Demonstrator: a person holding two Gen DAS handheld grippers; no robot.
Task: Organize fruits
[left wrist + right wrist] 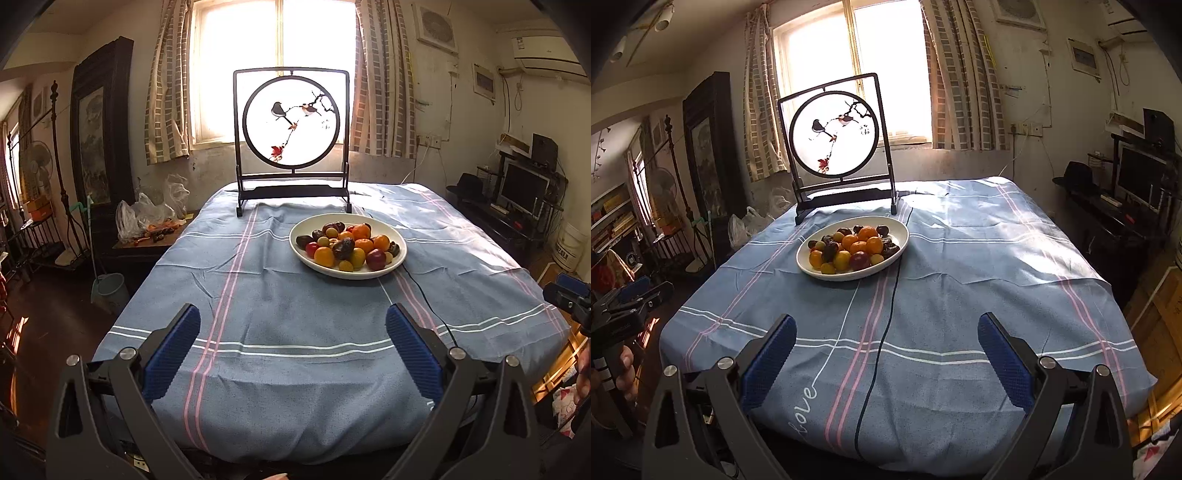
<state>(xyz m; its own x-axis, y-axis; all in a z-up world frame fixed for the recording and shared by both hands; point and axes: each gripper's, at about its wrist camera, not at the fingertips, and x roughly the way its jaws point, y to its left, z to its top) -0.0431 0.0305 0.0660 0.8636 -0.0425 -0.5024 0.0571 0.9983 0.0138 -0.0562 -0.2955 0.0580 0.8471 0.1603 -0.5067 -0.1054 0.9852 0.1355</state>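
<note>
Blue ribbed pads [171, 354] sit closest of all, on the two fingers of the left gripper [293, 354], which are spread wide with only cloth showing between them. Beside it the right gripper [886, 360] is held the same way, jaws far apart and holding nothing, above the near edge of the table. Both tools are cut off at the bottom of their views, so the handles cannot be seen; a few fingertips of a hand [626, 373] grip the other tool at the left margin of the right wrist view.

Farther back, a striped blue tablecloth [280, 295] covers the table, its front hem dropping out of sight. On it, around the middle of the table, rests a shallow white plate [388, 271] heaped with fruits [351, 245]: orange ones, smaller yellow ones, red ones and dark wrinkled ones. They overlap so much that a count is not possible, and the dark ones are hard to identify. A thin black cable [882, 332] runs from the near edge up to the plate, where its far end disappears. Behind the plate stands a dark-framed round screen [291, 122] painted with birds on a branch, backlit by a bright window [277, 55] that washes out everything outside.
</note>
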